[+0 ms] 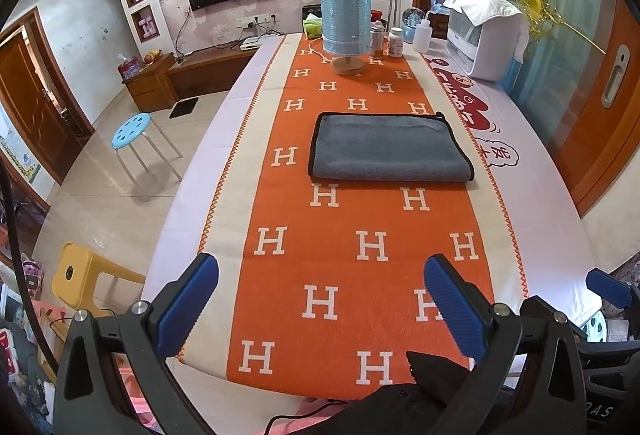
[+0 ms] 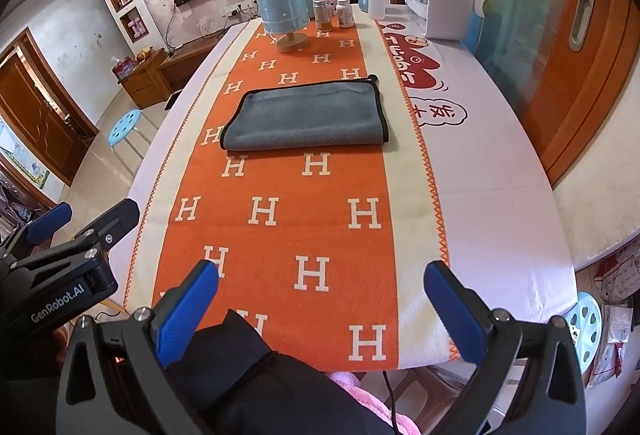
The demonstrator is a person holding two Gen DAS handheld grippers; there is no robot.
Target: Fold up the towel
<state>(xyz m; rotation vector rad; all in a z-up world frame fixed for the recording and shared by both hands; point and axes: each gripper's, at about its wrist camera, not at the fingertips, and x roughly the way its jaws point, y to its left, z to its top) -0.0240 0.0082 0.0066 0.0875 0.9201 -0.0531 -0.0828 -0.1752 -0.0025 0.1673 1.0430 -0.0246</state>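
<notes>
The towel (image 1: 390, 147) lies folded on the orange runner (image 1: 352, 255) in the middle of the surface (image 1: 540, 175), well apart from both pairs of tongs. Judging by how it lies, at least one fold is done: the near edge is a soft rounded crease, while the far edge and the two short sides show black piping, doubled at the right-hand side where two layers meet. Whether a further fold is wanted cannot be read from the task line; if so, it would likely bring one short side over the other.

The towel is grey, plush and thick, forming a tidy rectangle with its layers roughly aligned. A small black loop or corner seems to poke out at the far right corner, though it is too small to be sure which.

The left tongs (image 1: 320, 299) hang over the near end of the runner with jaws spread wide, holding nothing. The right tongs (image 2: 320, 299) are likewise spread wide and empty, just beside the left pair. A blue lamp (image 1: 346, 25) and some bottles (image 1: 395, 42) stand at the far end.
</notes>
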